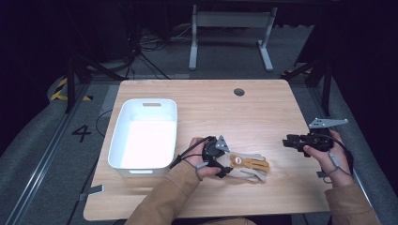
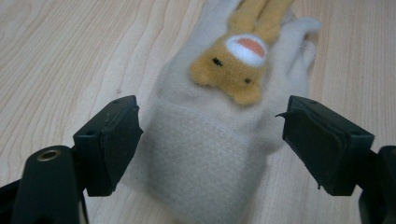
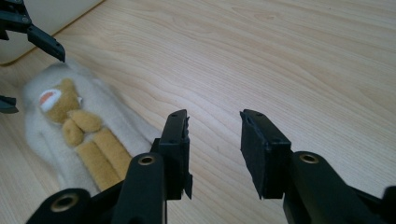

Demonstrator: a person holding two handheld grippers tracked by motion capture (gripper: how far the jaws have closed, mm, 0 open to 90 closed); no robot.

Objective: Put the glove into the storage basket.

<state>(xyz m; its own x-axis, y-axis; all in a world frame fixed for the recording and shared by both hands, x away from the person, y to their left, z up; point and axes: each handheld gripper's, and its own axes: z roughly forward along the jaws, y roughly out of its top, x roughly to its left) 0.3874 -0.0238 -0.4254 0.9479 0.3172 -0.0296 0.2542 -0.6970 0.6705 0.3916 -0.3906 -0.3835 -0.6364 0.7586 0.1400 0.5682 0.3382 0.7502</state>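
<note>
You can read one sign: a dark figure "4" marked on the grey floor, well off to the left of your left tongs, beyond the worktop's left edge. Behind it lies a yellow-and-black striped hazard marking without wording. Nothing else carries readable text, label or brand.

The glove lies on the counter just right of the tub. My left tongs straddle its cuff; my right tongs sit well apart, farther right.
</note>
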